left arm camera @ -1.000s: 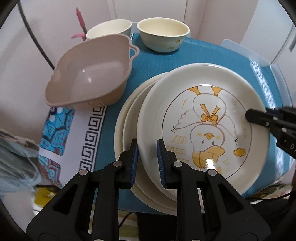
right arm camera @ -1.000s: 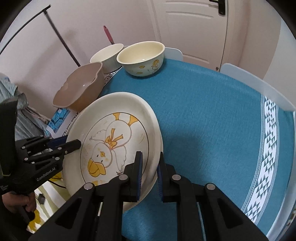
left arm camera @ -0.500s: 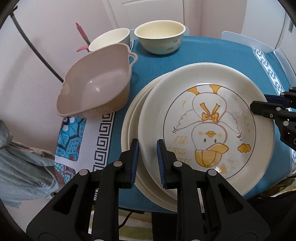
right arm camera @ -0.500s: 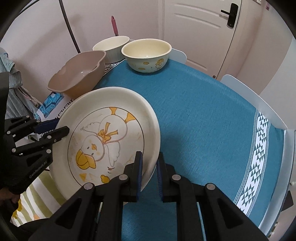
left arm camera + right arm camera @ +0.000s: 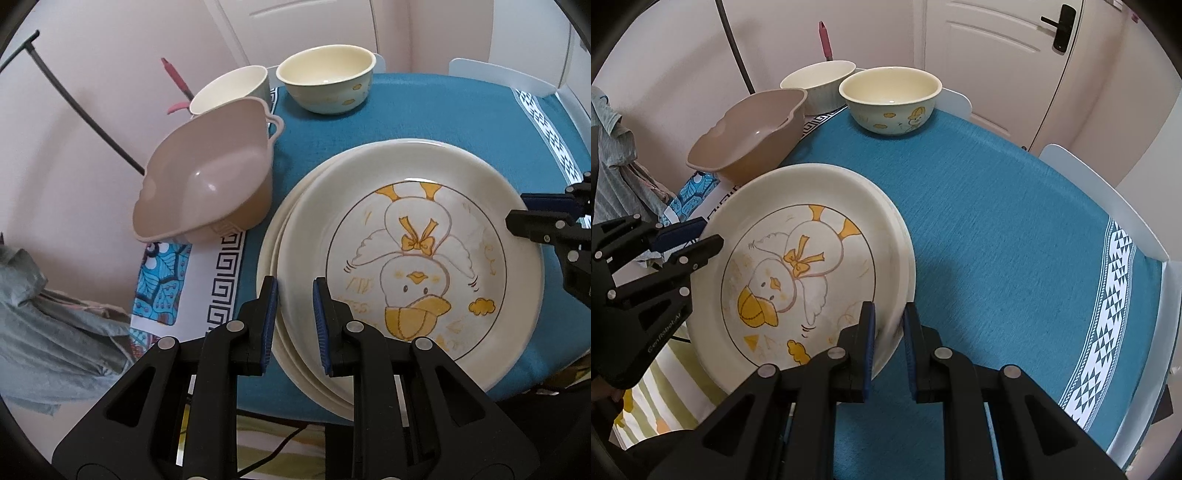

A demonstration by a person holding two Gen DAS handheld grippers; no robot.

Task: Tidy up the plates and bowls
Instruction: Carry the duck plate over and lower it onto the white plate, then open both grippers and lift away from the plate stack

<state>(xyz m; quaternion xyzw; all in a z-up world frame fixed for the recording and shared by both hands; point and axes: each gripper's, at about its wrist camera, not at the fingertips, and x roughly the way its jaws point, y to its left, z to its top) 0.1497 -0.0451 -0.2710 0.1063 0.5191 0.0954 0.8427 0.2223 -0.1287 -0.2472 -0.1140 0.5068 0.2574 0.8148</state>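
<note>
A cream plate with a yellow duck drawing tops a stack of plates on the blue tablecloth. My left gripper is shut on the stack's near-left rim. My right gripper is shut on the opposite rim of the duck plate. A pinkish-brown square bowl sits left of the stack. A pale green bowl with duck print and a white bowl stand behind it.
The blue tablecloth stretches right of the stack, with a white patterned band near its edge. White chair backs stand beyond it. A patterned cloth hangs off the left edge. A door is behind.
Both grippers and the held plates have risen and pulled back from the table; the bowls now look farther away. The grips stay the same.
</note>
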